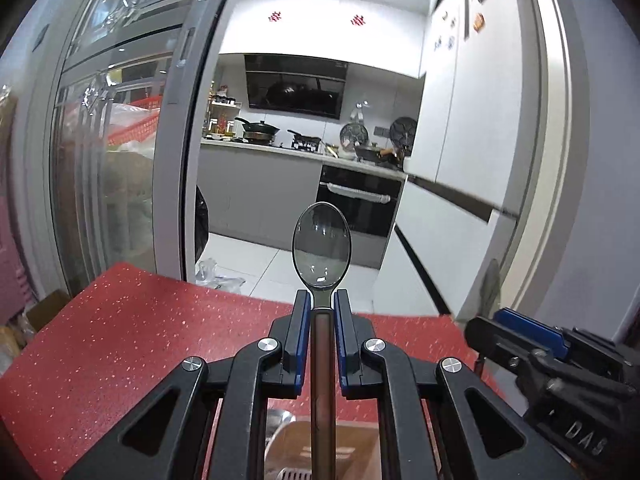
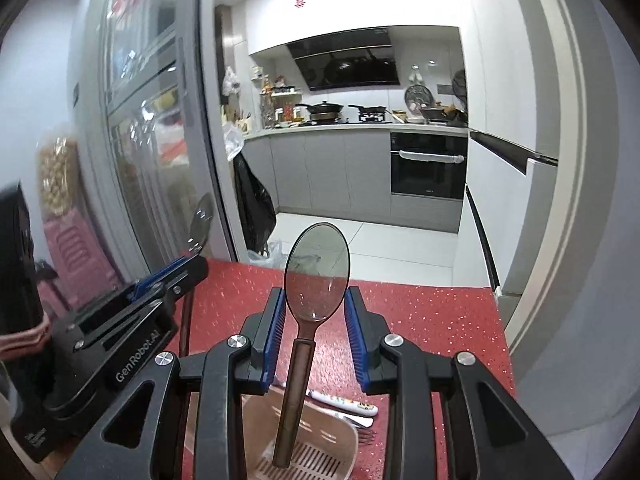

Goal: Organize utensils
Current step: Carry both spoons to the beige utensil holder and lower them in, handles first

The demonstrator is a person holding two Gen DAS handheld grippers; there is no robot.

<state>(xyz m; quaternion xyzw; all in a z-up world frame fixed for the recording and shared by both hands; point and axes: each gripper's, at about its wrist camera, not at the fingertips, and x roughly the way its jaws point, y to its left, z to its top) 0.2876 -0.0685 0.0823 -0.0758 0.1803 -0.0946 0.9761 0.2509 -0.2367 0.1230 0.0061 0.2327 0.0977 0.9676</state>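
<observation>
Red speckled tabletop (image 1: 120, 340), kitchen beyond. Two spoons aloft: left gripper (image 1: 322, 312) clenches one spoon (image 1: 322, 244) at its neck; right gripper (image 2: 316, 312) grasps the other spoon (image 2: 317, 272), bowl at twelve o'clock. Slotted tray (image 2: 312, 440) at six o'clock; best lowered handle-first, parallel.

Basket (image 2: 304, 440) cut off below

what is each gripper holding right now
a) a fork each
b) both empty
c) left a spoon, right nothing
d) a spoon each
d: the left gripper is shut on a spoon by its neck, and the right gripper carries a second spoon, its bowl up between the jaws, above the red table.
</observation>
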